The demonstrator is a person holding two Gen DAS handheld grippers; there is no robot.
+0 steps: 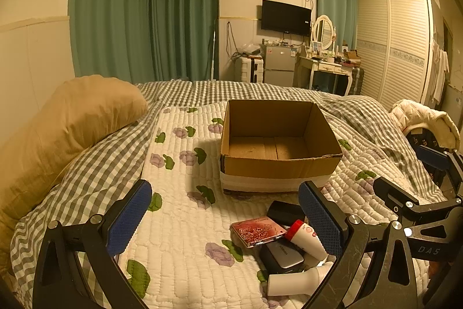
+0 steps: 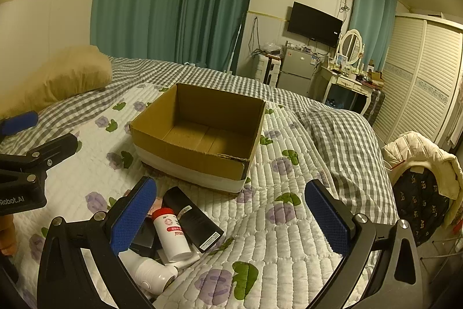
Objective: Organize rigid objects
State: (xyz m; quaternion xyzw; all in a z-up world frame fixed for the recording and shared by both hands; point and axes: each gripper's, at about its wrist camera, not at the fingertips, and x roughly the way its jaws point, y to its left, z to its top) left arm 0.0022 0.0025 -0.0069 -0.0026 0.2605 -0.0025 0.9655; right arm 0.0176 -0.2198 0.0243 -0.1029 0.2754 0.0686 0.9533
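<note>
An open, empty cardboard box (image 1: 277,164) (image 2: 185,158) sits on the floral quilt. In front of it lies a small pile: a red patterned flat case (image 1: 257,230), a black box (image 1: 285,212) (image 2: 192,217), a white bottle with a red cap (image 1: 306,239) (image 2: 172,233), a grey-black device (image 1: 282,255) and a white bottle-shaped object (image 1: 295,281) (image 2: 147,271). My left gripper (image 1: 228,222) is open, hovering over the quilt left of the pile. My right gripper (image 2: 231,222) is open, just right of the pile. Both are empty.
A tan pillow (image 1: 63,123) lies at the bed's left. A checked duvet (image 2: 341,135) bunches on the right. A chair with a white jacket (image 2: 422,155) stands beside the bed. Fridge, dressing table and wardrobe stand at the far wall.
</note>
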